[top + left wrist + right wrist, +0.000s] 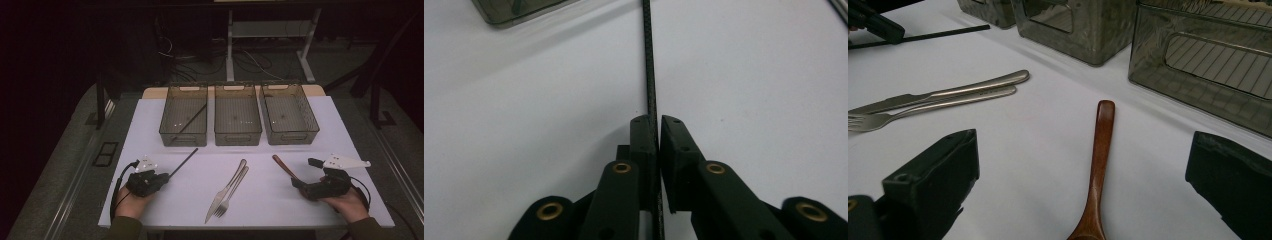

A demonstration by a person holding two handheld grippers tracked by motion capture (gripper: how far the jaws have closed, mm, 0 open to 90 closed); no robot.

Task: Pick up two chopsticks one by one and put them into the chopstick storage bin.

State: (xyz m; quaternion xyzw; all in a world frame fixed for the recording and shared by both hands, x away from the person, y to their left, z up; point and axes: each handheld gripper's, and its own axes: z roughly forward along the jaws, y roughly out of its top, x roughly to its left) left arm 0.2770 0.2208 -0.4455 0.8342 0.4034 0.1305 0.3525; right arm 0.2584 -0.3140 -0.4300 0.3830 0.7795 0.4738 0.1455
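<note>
My left gripper (pixel 162 178) lies at the table's front left and is shut on a thin black chopstick (pixel 185 161). In the left gripper view its jaws (pixel 654 122) pinch the chopstick (pixel 649 60), which runs straight ahead over the white table. My right gripper (pixel 305 173) sits at the front right, open. A brown wooden spoon (pixel 282 166) lies on the table with its bowl end between the wide jaws, untouched. The right gripper view has the spoon (pixel 1102 150) running up between the jaws of my right gripper (pixel 1083 136).
A steel knife (pixel 227 190) and fork (pixel 234 189) lie side by side at the front middle. Three smoky plastic bins stand in a row behind: left (pixel 183 138), middle (pixel 237 138), right (pixel 292 136). A second black chopstick (pixel 192 119) leans in the left bin.
</note>
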